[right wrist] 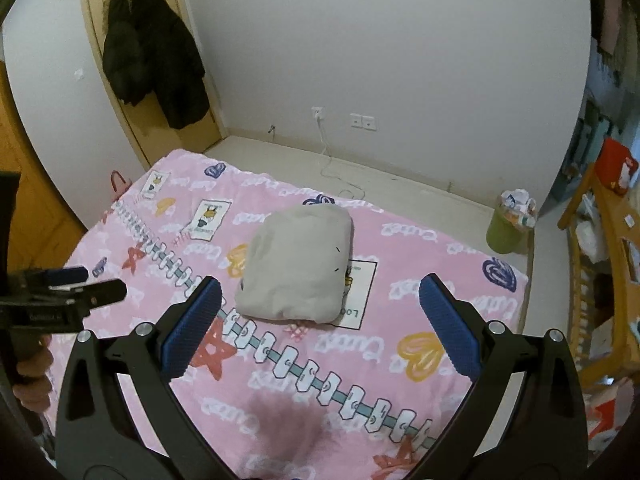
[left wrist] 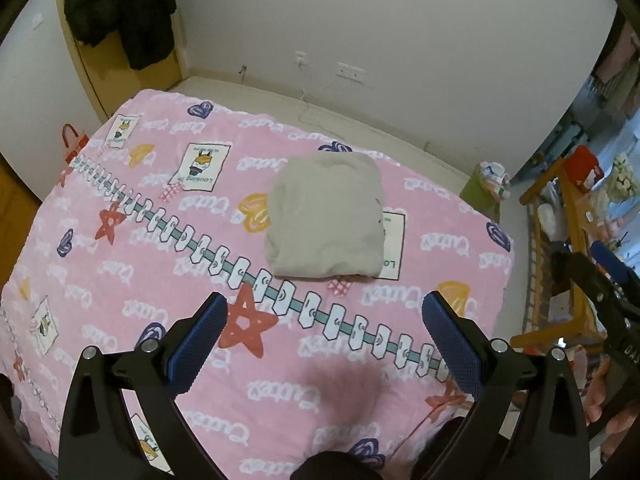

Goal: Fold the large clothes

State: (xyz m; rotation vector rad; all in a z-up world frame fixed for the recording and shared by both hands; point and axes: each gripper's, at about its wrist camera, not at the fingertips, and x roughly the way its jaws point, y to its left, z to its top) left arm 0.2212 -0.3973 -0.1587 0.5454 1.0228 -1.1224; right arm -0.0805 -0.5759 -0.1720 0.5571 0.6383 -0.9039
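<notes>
A beige garment [left wrist: 325, 217] lies folded into a compact rectangle on the pink patterned blanket [left wrist: 120, 264]; it also shows in the right wrist view [right wrist: 298, 264] on the same blanket [right wrist: 420, 320]. My left gripper [left wrist: 325, 308] is open and empty, held above the blanket on the near side of the garment. My right gripper [right wrist: 320, 292] is open and empty, also short of the garment and above it. Each gripper shows at the edge of the other's view: the right one [left wrist: 608, 280], the left one [right wrist: 86, 280].
Dark coats [right wrist: 152, 56] hang on a door at the back left. A green bin [right wrist: 508, 226] stands on the floor past the bed's right corner. A wooden rack [right wrist: 600, 280] with clutter stands at the right. A cable [right wrist: 332, 168] trails on the floor by the wall.
</notes>
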